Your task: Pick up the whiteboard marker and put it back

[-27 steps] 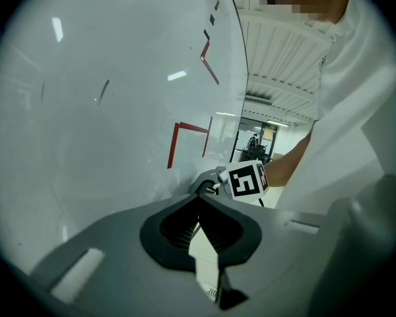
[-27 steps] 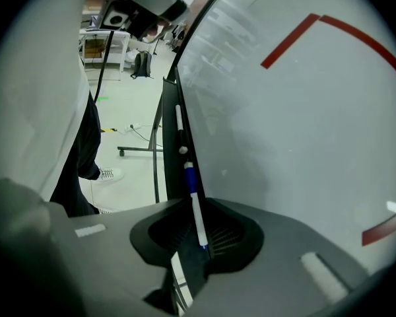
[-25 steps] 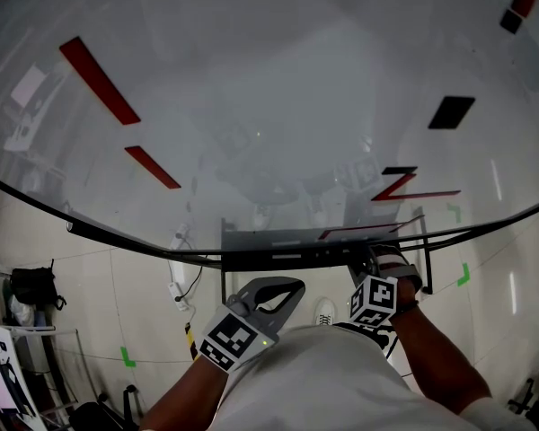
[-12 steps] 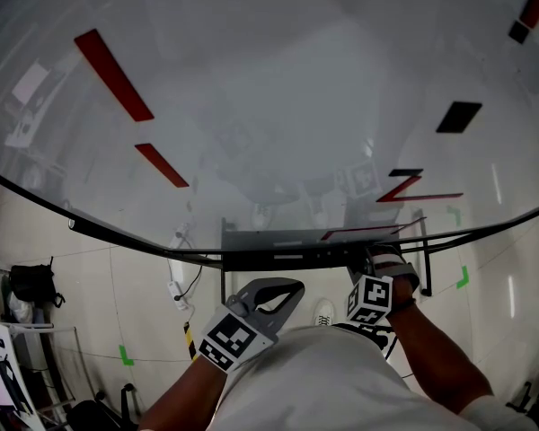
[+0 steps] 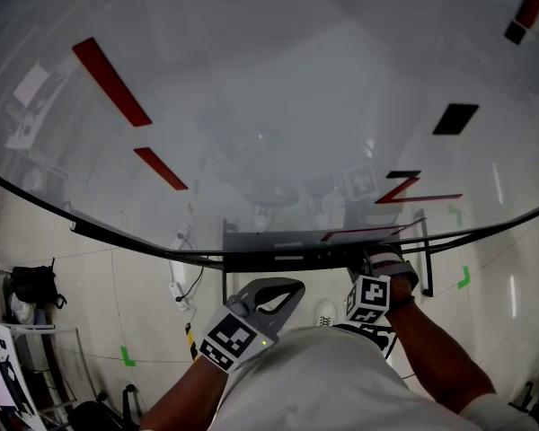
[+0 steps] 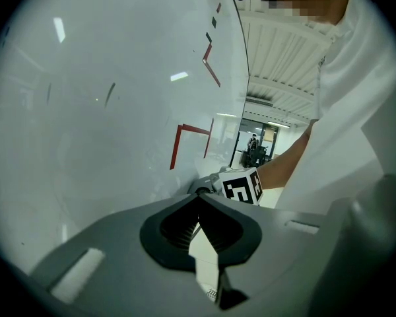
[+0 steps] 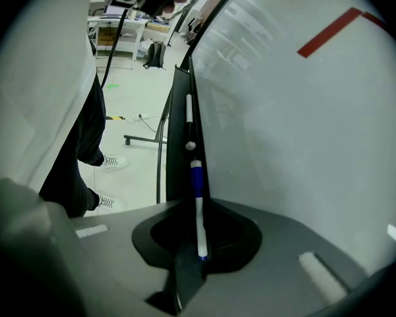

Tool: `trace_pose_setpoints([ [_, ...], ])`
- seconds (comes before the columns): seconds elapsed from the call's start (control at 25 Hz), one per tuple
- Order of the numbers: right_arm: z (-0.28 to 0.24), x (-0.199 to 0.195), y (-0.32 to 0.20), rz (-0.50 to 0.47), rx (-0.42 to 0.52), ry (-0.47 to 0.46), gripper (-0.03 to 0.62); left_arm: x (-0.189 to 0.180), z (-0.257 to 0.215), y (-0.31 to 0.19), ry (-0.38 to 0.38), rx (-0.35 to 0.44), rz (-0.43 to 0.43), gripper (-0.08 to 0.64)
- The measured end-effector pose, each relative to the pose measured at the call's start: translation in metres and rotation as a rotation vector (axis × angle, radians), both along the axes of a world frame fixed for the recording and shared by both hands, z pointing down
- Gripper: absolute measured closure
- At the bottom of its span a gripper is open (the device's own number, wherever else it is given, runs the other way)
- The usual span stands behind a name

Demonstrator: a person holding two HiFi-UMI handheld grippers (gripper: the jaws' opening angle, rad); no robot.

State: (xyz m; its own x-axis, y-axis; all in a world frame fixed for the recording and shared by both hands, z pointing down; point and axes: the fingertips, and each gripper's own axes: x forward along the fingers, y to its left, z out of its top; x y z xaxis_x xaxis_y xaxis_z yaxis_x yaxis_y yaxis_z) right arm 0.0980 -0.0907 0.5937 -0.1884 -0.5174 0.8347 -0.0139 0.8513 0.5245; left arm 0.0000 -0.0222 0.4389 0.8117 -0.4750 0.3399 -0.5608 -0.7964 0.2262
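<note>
A glossy whiteboard [image 5: 269,106] fills the upper two thirds of the head view, carrying red strips [image 5: 110,81] at upper left, a black block [image 5: 455,118] at upper right and a red Z-shaped mark [image 5: 404,187] at lower right, above a pale tiled floor [image 5: 144,294]. Along the board's lower edge runs a dark tray [image 5: 278,257]. At lower right of centre the right gripper [image 5: 377,257] is down at the tray, its marker cube facing the camera. In the right gripper view, its jaws are clamped on the whiteboard marker [image 7: 197,183], a white barrel with a blue section that lies lengthwise along the tray [image 7: 178,144], just beside the board face. A second white pen [image 7: 189,114] lies farther along the same ledge, in line with the held marker and apart from it. The left gripper [image 5: 292,285] hangs below the tray, lower centre, off the board. In its own view, the left gripper [image 6: 199,197] has its jaw tips together with nothing between them, and the right gripper's cube [image 6: 241,185] shows just beyond. The tray between the two pens is bare, and open floor lies left of the tray's stand.
</note>
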Motion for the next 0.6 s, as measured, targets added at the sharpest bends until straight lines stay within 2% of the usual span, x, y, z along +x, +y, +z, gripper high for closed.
trace_pose_setpoints([
  [0.24, -0.01, 0.0, 0.002, -0.044, 0.017, 0.056, 0.557, 0.001, 0.001, 0.001, -0.006, -0.004, 0.008, 0.543],
  [0.6, -0.043, -0.001, 0.011, -0.007, 0.035, -0.052, 0.557, 0.002, 0.0, -0.005, -0.003, 0.005, 0.002, 0.543],
])
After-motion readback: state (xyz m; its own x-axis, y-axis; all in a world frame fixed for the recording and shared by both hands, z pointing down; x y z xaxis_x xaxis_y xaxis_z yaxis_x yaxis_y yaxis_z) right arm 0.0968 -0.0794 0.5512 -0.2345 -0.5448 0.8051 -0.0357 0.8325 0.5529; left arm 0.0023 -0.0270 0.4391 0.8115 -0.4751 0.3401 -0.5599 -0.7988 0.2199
